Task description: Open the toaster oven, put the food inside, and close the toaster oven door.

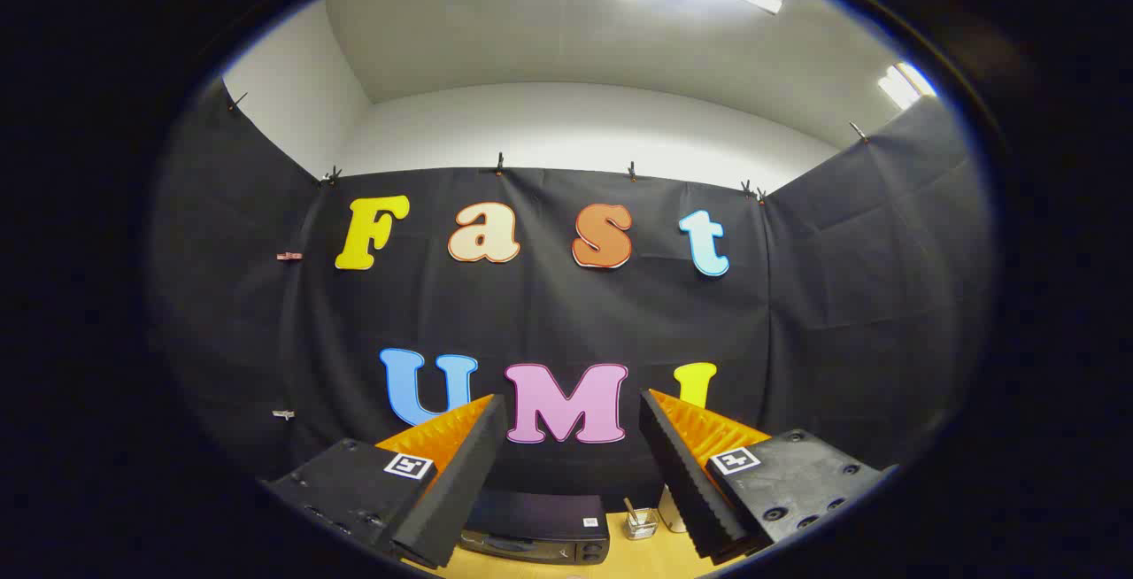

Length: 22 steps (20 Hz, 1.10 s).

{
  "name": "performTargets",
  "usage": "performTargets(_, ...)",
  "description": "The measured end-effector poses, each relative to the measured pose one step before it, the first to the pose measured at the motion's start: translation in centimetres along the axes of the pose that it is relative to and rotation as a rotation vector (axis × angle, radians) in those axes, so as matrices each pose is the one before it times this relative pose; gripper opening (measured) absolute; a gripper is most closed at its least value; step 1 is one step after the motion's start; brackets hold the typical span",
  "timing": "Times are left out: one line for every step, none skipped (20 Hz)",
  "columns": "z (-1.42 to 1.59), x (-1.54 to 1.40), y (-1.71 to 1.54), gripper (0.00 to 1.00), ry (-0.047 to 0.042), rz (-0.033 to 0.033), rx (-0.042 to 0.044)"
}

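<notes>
My gripper (574, 415) is held high and tilted up toward the booth's black cloth wall, its two fingers spread wide apart with nothing between them. Far below, seen in the gap between the fingers, the dark toaster oven (540, 526) sits on the wooden table (651, 557). Its door appears closed. I cannot make out the food.
A small clear glass jar (640, 522) with a stick in it stands to the right of the oven, and a pale object (670, 511) sits just behind the right finger. Black cloth walls enclose the booth on three sides.
</notes>
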State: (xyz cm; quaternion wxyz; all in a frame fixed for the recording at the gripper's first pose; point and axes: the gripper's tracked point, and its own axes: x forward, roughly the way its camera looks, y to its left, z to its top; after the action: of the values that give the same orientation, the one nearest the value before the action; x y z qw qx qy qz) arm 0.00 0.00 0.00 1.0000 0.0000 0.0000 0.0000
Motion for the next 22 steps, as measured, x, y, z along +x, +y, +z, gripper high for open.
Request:
performTargets(-0.042,-0.057,0.327,0.97,-0.00051,0.00350,-0.00350)
performTargets(-0.098,0.044,0.041,0.97,0.00201,-0.00225,-0.00502)
performTargets(-0.037,0.150,-0.237,0.97,-0.00096,-0.00822,-0.00418)
performTargets(-0.011,0.104,-0.126,0.97,-0.00258,-0.00720,-0.00103)
performTargets(-0.044,0.161,0.175,0.97,0.00018,0.00160,0.00136)
performTargets(-0.173,0.063,0.122,0.97,0.00351,0.00186,0.00213)
performTargets(-0.130,0.086,-0.008,0.97,0.00177,-0.00005,-0.00112)
performTargets(-0.024,0.206,-0.146,0.97,0.00144,-0.00232,-0.00432)
performTargets(-0.053,0.095,-0.223,0.97,-0.00039,-0.00419,-0.00453)
performTargets(0.016,0.102,-0.140,0.97,-0.00067,-0.00407,-0.00288)
performTargets(-0.029,0.224,-0.093,0.97,-0.00095,-0.00431,-0.00070)
performTargets(0.009,0.162,-0.085,0.97,-0.00241,-0.00258,0.00142)
performTargets(0.058,0.107,0.036,0.97,-0.00155,-0.00042,0.00099)
performTargets(-0.001,0.248,0.030,0.97,-0.00086,-0.00031,-0.00074)
performTargets(-0.077,0.006,0.019,0.97,-0.00048,-0.00049,-0.00288)
performTargets(-0.057,0.144,0.015,0.97,0.00096,0.00007,-0.00481)
performTargets(-0.069,0.106,-0.002,0.97,0.00043,-0.00056,-0.00537)
performTargets(-0.061,0.146,0.110,0.97,-0.00075,0.00170,-0.00499)
performTargets(-0.011,0.105,0.139,0.97,-0.00009,0.00325,-0.00314)
performTargets(-0.039,0.104,0.182,0.97,0.00109,0.00322,-0.00078)
performTargets(-0.089,0.089,0.173,0.97,-0.00057,0.00358,0.00080)
performTargets(-0.012,0.186,0.111,0.97,-0.00048,0.00197,0.00166)
